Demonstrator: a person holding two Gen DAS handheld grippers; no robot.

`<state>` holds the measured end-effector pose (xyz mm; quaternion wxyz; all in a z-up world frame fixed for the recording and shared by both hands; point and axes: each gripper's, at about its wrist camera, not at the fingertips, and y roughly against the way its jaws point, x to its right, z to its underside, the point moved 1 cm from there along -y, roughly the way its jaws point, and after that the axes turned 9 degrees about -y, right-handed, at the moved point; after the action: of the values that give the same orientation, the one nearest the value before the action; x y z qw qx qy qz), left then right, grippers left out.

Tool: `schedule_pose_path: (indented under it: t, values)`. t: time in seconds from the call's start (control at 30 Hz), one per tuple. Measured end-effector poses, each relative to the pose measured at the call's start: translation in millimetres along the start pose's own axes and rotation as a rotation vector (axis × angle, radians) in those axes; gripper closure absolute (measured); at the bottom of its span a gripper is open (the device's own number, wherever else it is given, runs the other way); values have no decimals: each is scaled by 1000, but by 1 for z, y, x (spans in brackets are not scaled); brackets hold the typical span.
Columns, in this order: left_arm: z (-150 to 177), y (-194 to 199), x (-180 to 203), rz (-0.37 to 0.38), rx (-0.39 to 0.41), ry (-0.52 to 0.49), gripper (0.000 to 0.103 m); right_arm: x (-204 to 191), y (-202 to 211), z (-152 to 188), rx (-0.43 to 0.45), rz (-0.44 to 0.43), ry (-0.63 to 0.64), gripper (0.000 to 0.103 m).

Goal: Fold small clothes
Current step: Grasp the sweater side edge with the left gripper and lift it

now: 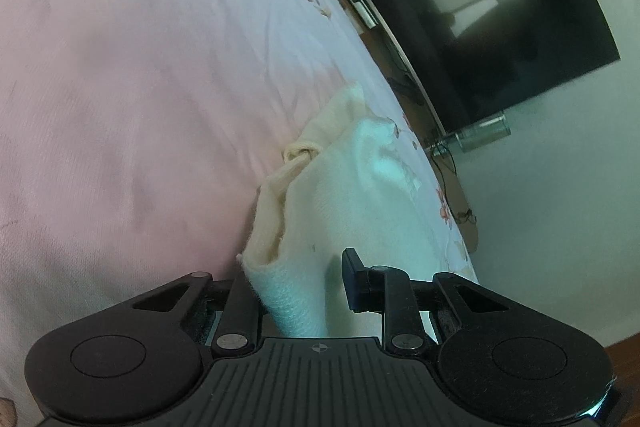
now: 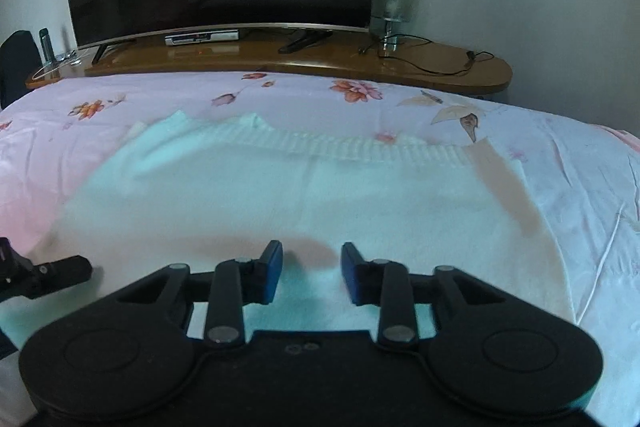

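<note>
The left tongs (image 1: 298, 279) pinch the cream knit sweater's (image 1: 340, 187) edge; the right tongs (image 2: 311, 273), at its six o'clock, stand spread over it.

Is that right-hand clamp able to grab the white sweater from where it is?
Probably yes. The right gripper hangs right over the white sweater, jaws apart, with only knit fabric under and ahead of them. Nothing blocks it; whether it touches yet is unclear.

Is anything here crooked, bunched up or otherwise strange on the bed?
Yes. In the left wrist view, the cream knitted garment is bunched and lifted at the left tongs instead of lying flat, with a twisted loop of fabric at its edge. Nothing looks spilled or damaged.
</note>
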<state>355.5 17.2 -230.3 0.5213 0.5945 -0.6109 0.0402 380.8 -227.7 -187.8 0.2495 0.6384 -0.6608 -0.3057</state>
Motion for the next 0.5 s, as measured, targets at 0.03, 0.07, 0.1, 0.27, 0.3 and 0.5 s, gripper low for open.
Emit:
schedule_pose_path:
  t: [0.03, 0.07, 0.1, 0.27, 0.3, 0.5]
  values:
    - [0, -2, 0, 2, 1, 7, 78, -2, 2, 0, 16, 4, 21, 68]
    - [0, -2, -1, 4, -1, 11, 78, -3, 3, -1, 11, 6, 28, 68]
    - [-1, -3, -1, 7, -2, 21, 78, -2, 6, -4, 14, 0, 14, 69]
    - [-2, -5, -6, 22, 1, 58, 78, -2, -2, -3, 3, -4, 20, 67]
    - [-2, -5, -6, 23, 2, 55, 78, -3, -1, -2, 16, -1, 36, 67]
    - [-4, -5, 3, -8, 4, 16, 95, -1, 1, -3, 7, -10, 25, 67]
